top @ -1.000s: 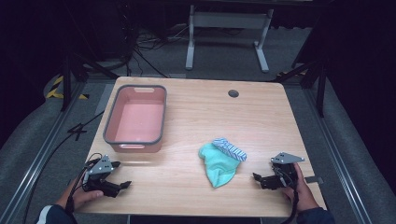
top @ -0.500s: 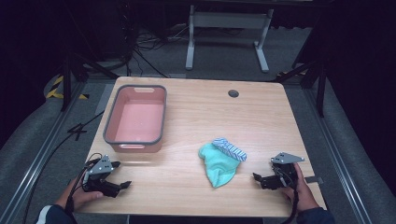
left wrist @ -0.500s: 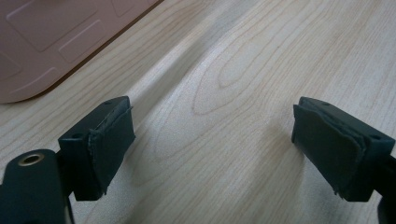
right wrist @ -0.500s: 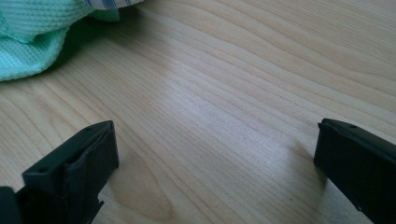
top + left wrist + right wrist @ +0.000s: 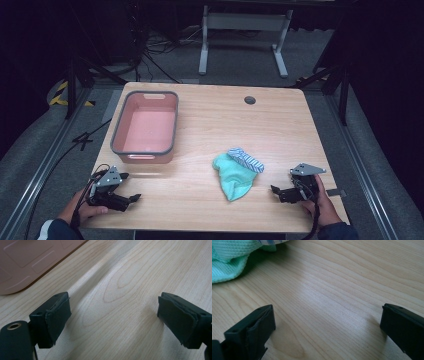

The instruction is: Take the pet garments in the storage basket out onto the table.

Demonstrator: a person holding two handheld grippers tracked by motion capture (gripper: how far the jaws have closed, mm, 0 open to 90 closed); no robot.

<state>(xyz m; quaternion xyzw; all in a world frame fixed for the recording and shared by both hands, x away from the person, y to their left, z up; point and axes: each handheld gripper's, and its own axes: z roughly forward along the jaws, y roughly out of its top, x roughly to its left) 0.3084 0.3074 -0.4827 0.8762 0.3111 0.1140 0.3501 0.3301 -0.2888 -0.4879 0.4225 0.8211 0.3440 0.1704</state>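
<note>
**Two grippers at rest on the table, jaws released**

Two hand-held grippers sit low at the near edge of the wooden table [image 5: 210, 120]. The left gripper [image 5: 131, 199] lies at the near left corner, held by the left hand [image 5: 82, 210], forearm entering from the bottom edge. Its jaws point right, roughly level with the tabletop. In the left gripper view the jaws stand wide apart over bare wood, nothing between them.

The right gripper [image 5: 278, 192] lies at the near right, held by the right hand [image 5: 322, 207]; its jaws point left toward the cloth. In the right gripper view its jaws are likewise spread, gripping nothing.

The mint-green cloth [image 5: 234, 176], with a striped piece [image 5: 246, 160] on its far side, lies crumpled near centre, just left of the right gripper, not touching it. The pink bin [image 5: 145, 150] stands at far left, beyond the left gripper.
</note>
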